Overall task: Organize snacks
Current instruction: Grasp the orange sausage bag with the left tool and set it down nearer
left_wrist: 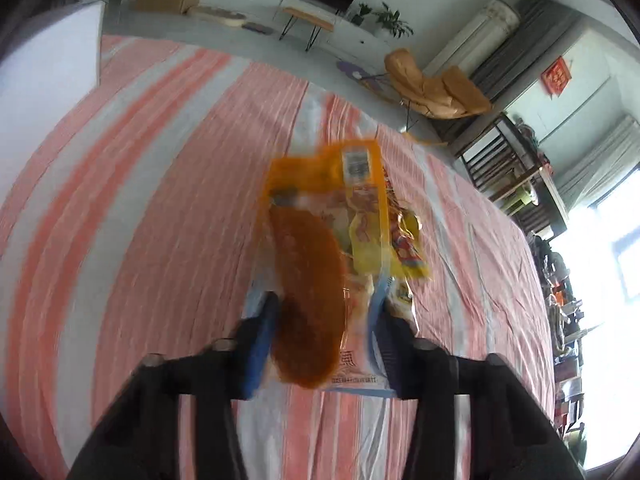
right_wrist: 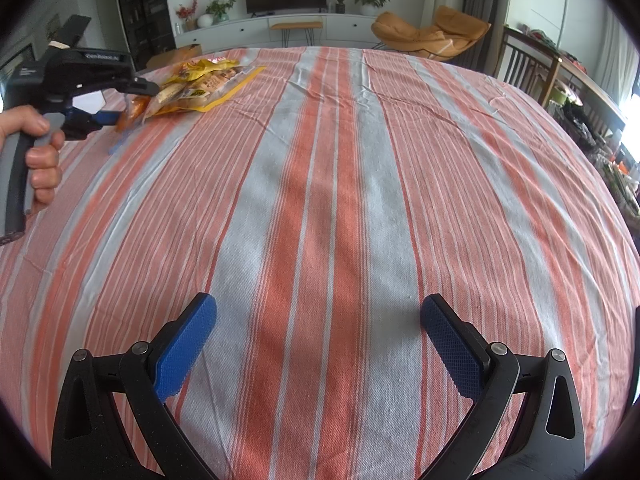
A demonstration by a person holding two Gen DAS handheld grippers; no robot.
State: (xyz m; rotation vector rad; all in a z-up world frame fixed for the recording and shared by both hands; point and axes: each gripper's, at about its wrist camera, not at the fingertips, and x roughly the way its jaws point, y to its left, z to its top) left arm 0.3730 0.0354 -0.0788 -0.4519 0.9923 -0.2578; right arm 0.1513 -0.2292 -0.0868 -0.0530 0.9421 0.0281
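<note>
My left gripper (left_wrist: 324, 304) is shut on a clear snack pack with an orange-brown sausage-shaped piece (left_wrist: 308, 292), held just above the striped tablecloth (left_wrist: 160, 200); the view is blurred. Beyond it lies a pile of yellow and orange snack bags (left_wrist: 372, 208). In the right wrist view the left gripper (right_wrist: 116, 118) holds the pack (right_wrist: 132, 114) beside the pile (right_wrist: 204, 84) at the far left. My right gripper (right_wrist: 318, 340) is open and empty, low over the near middle of the tablecloth (right_wrist: 320, 200).
A white box or board (left_wrist: 48, 80) stands at the table's far left edge. Beyond the table are an orange lounge chair (right_wrist: 432, 34), a TV cabinet (right_wrist: 280, 24) and a dark wooden chair (right_wrist: 532, 68).
</note>
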